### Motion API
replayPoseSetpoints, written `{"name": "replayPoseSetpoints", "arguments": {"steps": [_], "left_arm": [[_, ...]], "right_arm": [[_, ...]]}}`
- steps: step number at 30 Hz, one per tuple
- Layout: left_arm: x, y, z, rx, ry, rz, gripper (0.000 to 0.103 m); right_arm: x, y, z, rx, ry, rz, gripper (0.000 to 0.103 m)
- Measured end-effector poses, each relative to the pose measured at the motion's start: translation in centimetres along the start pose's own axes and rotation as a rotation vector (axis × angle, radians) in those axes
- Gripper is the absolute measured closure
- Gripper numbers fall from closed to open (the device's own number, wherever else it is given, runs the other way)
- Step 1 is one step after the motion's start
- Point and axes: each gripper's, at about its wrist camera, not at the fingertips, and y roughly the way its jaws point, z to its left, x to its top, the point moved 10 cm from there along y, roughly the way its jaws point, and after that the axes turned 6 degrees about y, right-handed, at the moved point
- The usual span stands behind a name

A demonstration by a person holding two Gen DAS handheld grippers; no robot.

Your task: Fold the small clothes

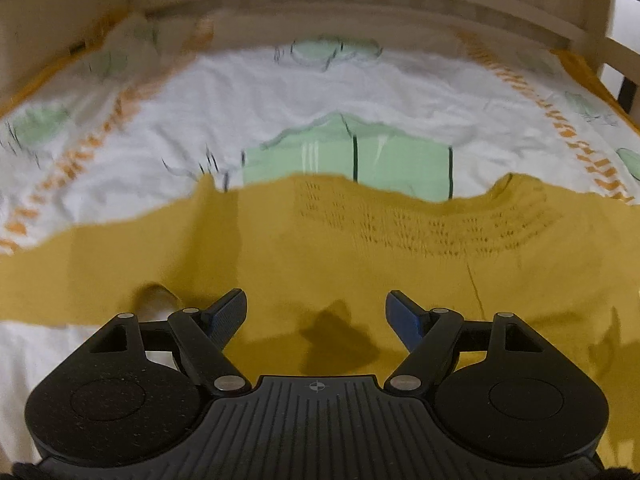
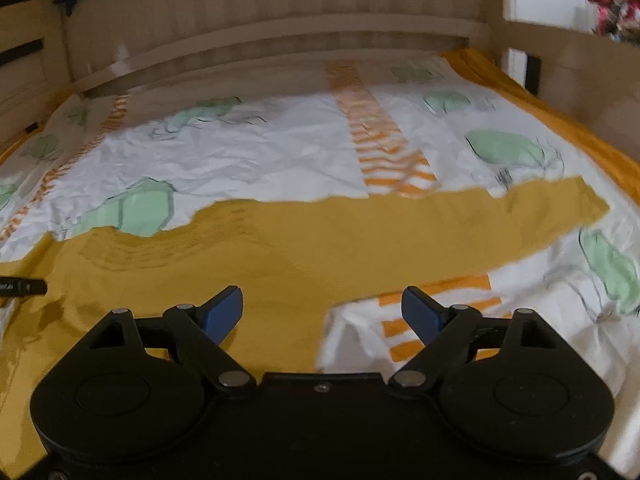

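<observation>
Bed sheet (image 2: 260,160) crumpled under mustard sweater (image 1: 320,248), which lies spread flat across bed, sleeve (image 2: 540,208) stretched toward right; risk as I judge it: pinch takes sheet along with knit, or fold drags crooked on soft bedding; left gripper (image 1: 316,312) tilted down over sweater body, jaws wide, holding nothing; right gripper (image 2: 322,312) angled down at sweater's edge, jaws wide, empty

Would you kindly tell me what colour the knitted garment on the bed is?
Mustard yellow; the knitted garment shows best in the left wrist view.
</observation>
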Motion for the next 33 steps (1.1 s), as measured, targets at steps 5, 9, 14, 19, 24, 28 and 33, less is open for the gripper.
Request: {"name": "replayPoseSetpoints", "arguments": {"steps": [5,9,14,19,24,28,33], "left_arm": [[-0.5,1.7,-0.4,0.046,0.013,0.054,0.027],[-1.7,3.1,-0.9,0.091,0.062,0.100,0.027],[-2.2,3.7,-0.6,0.078,0.010,0.081,0.027],[-2.5,3.6,-0.6,0.061,0.011,0.050,0.026],[-2.3,3.6,-1.1,0.054,0.066,0.113,0.026],[-1.9,4.3,-1.1,0.028,0.070,0.192,0.026],[-2.3,4.5,-0.4,-0.020,0.016,0.170,0.026]], "right_arm": [[-1.0,2.2,-2.5,-0.033,0.106,0.066,0.015],[-1.7,3.2,-4.0,-0.043,0.178,0.082,0.015],[-1.5,3.8,-5.6,-0.071,0.227,0.096,0.014],[-1.0,3.8,-6.4,-0.062,0.306,0.094,0.013],[-0.3,3.6,-6.9,-0.072,0.308,0.061,0.012],[0.3,3.3,-7.1,-0.079,0.297,0.035,0.012],[2.3,2.7,-8.5,-0.097,0.294,0.016,0.012]]}}
